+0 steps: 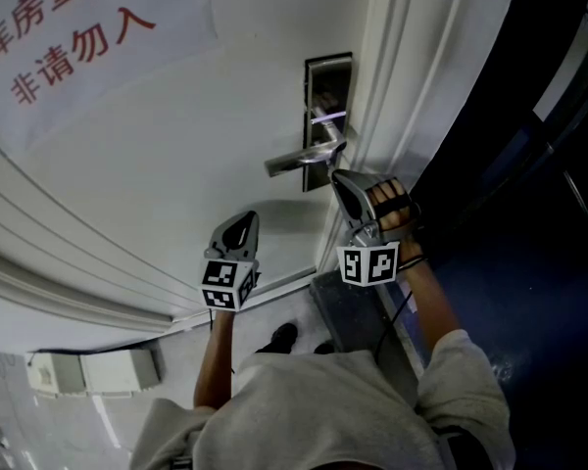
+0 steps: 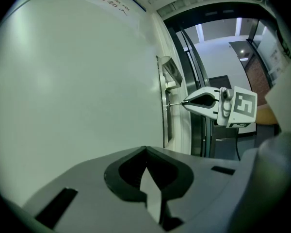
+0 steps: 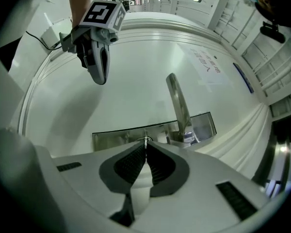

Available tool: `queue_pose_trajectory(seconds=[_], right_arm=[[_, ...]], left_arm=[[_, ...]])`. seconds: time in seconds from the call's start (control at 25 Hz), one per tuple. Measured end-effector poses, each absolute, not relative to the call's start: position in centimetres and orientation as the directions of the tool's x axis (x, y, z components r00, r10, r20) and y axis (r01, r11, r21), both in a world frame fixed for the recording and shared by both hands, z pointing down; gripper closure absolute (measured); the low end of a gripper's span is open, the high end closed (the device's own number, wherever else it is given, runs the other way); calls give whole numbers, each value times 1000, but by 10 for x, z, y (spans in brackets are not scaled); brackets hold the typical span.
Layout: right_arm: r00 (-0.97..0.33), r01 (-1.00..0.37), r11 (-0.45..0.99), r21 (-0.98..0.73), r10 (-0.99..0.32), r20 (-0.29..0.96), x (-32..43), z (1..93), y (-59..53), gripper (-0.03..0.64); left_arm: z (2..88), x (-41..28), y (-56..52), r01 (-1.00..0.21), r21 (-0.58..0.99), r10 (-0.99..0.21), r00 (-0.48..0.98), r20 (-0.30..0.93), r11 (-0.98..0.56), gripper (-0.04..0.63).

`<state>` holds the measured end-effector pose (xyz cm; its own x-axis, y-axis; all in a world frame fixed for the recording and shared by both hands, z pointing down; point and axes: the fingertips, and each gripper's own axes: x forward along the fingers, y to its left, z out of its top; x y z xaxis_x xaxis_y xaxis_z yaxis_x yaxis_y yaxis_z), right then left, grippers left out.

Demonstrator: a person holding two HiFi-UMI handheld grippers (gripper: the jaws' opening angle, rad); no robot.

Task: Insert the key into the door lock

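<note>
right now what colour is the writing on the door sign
Red writing on a white sign; best in the head view.

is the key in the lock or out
In, it seems: in the left gripper view the key runs from the right tool straight to the lock plate. How deep cannot be told.

lock plate (image 1: pixel 319 78): polished metal | door (image 1: pixel 176 164): smooth matt white

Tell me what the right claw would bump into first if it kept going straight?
The metal lock plate on the door, just beside the handle. The right claw pinches the key, and its tip seems to reach that plate, though depth is hard to judge.
</note>
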<state>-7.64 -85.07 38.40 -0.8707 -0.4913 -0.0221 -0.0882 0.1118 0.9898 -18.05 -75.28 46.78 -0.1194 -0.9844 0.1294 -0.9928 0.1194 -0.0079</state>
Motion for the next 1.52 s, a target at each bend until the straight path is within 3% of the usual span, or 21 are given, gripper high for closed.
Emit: queue_pose_trajectory(seconds=[1.52], right_arm=[[-841,-52,28,998,-541,-29,-105,386,-869,586]], left_arm=[[470,-168,-769,-997,0,-988,-77,131,78,578]])
